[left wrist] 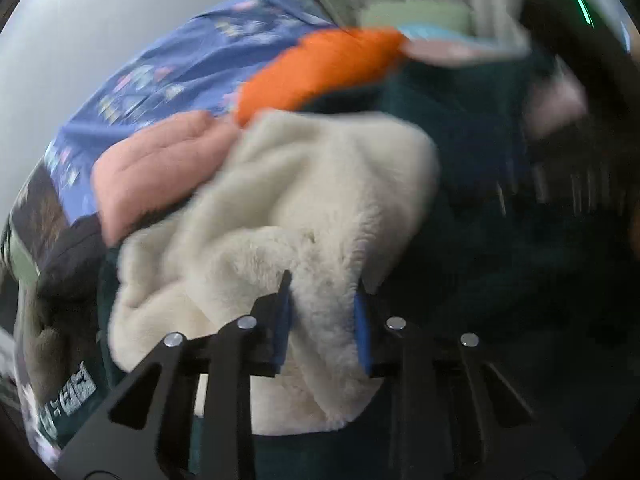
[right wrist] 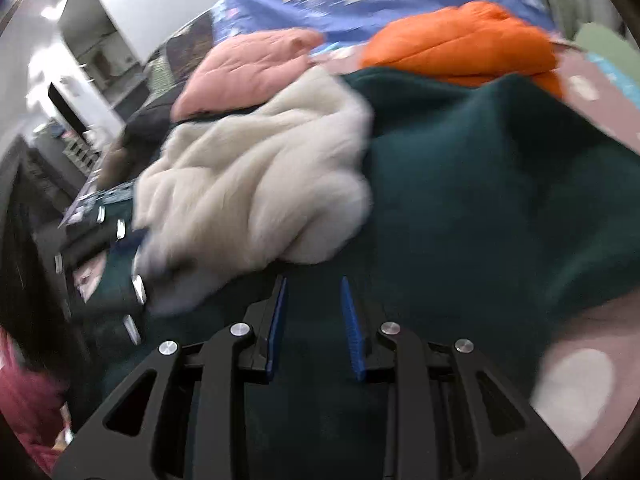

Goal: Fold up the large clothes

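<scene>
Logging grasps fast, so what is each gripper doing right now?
Left gripper: shut on the cream fleece lining.
Right gripper: jaws apart over the dark green garment; whether it grips any cloth cannot be told.

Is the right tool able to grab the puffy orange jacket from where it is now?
Probably not yet. The right tool sits open over the dark green fleece garment, whose raised fold lies between it and the puffy orange jacket farther back.
</scene>
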Demonstrator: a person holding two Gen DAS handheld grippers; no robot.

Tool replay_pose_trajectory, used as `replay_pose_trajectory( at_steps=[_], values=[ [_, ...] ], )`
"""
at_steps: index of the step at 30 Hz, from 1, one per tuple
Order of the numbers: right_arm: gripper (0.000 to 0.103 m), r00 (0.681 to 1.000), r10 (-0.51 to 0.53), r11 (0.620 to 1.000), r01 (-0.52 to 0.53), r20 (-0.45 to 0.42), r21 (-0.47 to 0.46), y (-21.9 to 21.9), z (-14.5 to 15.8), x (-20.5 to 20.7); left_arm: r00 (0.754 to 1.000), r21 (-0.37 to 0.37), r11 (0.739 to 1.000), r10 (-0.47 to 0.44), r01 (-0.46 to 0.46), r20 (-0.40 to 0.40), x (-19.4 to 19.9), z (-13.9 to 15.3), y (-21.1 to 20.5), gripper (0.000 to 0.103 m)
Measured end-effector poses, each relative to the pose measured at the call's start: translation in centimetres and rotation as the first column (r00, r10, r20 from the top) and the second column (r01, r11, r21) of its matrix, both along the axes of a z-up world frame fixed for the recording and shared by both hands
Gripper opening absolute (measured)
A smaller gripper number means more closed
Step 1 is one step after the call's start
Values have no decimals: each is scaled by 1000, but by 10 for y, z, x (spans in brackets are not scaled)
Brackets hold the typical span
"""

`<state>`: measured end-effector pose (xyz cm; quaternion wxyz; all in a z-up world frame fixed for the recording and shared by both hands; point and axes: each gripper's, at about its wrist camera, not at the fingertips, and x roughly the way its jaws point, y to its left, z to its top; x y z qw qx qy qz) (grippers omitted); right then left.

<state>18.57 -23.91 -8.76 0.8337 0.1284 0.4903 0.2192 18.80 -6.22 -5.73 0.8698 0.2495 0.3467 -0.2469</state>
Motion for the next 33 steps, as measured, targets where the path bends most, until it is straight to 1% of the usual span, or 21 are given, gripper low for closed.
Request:
replay_pose_trajectory(
  at_steps=[2, 5, 7, 8, 9, 10, 12, 14, 16, 18, 19, 20, 21, 23, 24, 26, 27, 30, 31, 32, 33],
  values=[
    [28, 1000, 26, 1000, -26, -13, 17, 14, -5, 15, 999, -50, 998, 26, -24, 48, 7, 29, 16, 24],
    [28, 1000, -9, 999, 9, -5, 38, 24, -13, 48, 998, -106, 994, 20, -14, 54, 6, 53, 27, 21],
    [28, 996, -68, 996, 71, 61, -56, 24, -16, 70, 999, -125, 992, -13, 18, 40, -2, 54, 28, 17],
    [28, 989, -95, 984, 110, 118, -137, 24, -18, 81, 999, -138, 990, -26, 30, 28, -4, 54, 27, 13],
    [28, 978, -104, 967, 142, 181, -212, 24, -18, 90, 999, -151, 988, -40, 42, 15, -6, 53, 27, 5],
    [28, 970, -121, 955, 172, 210, -241, 22, -18, 95, 998, -168, 984, -55, 55, 2, -9, 51, 28, 0],
    [28, 962, -170, 949, 218, 211, -226, 14, -18, 103, 998, -179, 982, -68, 66, -5, -11, 48, 22, 0],
    [28, 965, -166, 952, 211, 205, -222, 12, -14, 98, 996, -199, 978, -78, 69, -34, -9, 43, 21, 0],
    [28, 979, -98, 932, 154, 181, -329, 15, -11, 86, 995, -212, 975, -82, 67, -61, -10, 37, 24, 0],
    [28, 977, -46, 885, 137, 208, -445, 13, -5, 64, 994, -223, 972, -85, 68, -69, -16, 31, 31, 6],
    [28, 973, -40, 856, 151, 228, -494, 7, 0, 51, 994, -225, 972, -83, 64, -73, -17, 28, 34, 14],
    [28, 969, -53, 847, 170, 240, -503, 0, 5, 41, 995, -228, 972, -67, 47, -80, -17, 24, 39, 35],
    [28, 965, -76, 849, 195, 252, -491, -9, 12, 34, 995, -233, 972, -54, 33, -83, -17, 20, 43, 45],
    [28, 942, -145, 882, 262, 303, -392, -28, 36, 19, 992, -244, 970, -32, 1, -123, -12, 9, 50, 45],
    [28, 926, -166, 912, 275, 339, -305, -30, 54, 12, 989, -251, 968, -11, -27, -150, -7, 2, 55, 45],
    [28, 919, -139, 952, 226, 369, -204, -18, 70, 4, 982, -258, 962, 38, -85, -183, 1, -11, 63, 45],
    [28, 918, -95, 971, 170, 384, -168, -1, 76, 0, 979, -266, 958, 54, -107, -197, 3, -15, 68, 45],
    [30, 922, 44, 987, 20, 384, -160, 45, 70, -2, 969, -287, 942, 110, -172, -220, 3, -19, 90, 45],
    [36, 931, 100, 982, -36, 350, -184, 64, 55, -2, 967, -286, 938, 139, -198, -213, 2, -18, 100, 46],
    [39, 949, 151, 966, -82, 276, -247, 81, 35, -1, 962, -290, 928, 180, -235, -204, 2, -16, 115, 49],
    [39, 962, 200, 932, -129, 187, -338, 98, 11, 0, 954, -299, 913, 222, -276, -203, 3, -15, 132, 53]
  ],
)
